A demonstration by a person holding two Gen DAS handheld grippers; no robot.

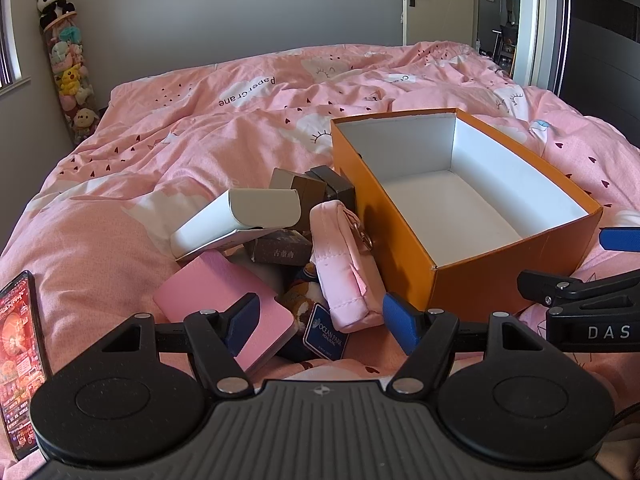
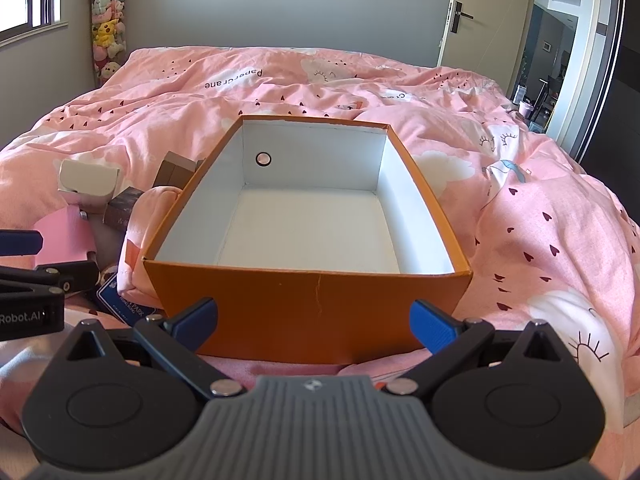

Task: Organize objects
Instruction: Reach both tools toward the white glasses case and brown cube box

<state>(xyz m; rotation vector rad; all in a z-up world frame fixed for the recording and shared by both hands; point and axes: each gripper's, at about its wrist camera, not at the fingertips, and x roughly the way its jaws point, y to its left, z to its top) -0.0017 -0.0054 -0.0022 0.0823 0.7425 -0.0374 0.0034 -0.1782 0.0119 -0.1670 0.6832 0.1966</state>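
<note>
An open orange box [image 1: 404, 240] with a white, empty inside lies on the pink bed; it fills the middle of the right wrist view [image 2: 304, 308]. Left of it lies a pile: a white box [image 1: 236, 220], a pink notebook [image 1: 224, 308], a pink pouch [image 1: 344, 272], a dark small box [image 1: 280, 250], brown boxes [image 1: 300, 188] and a blue Ocean Park tag [image 1: 324, 334]. My left gripper [image 1: 320, 324] is open and empty just in front of the pile. My right gripper [image 2: 314, 322] is open and empty in front of the box's near wall.
A phone [image 1: 20, 360] with a lit red screen lies on the bed at the far left. A tall tube of plush toys [image 1: 70, 68] stands in the back left corner. A door [image 1: 440, 0] and open doorway are at the back right.
</note>
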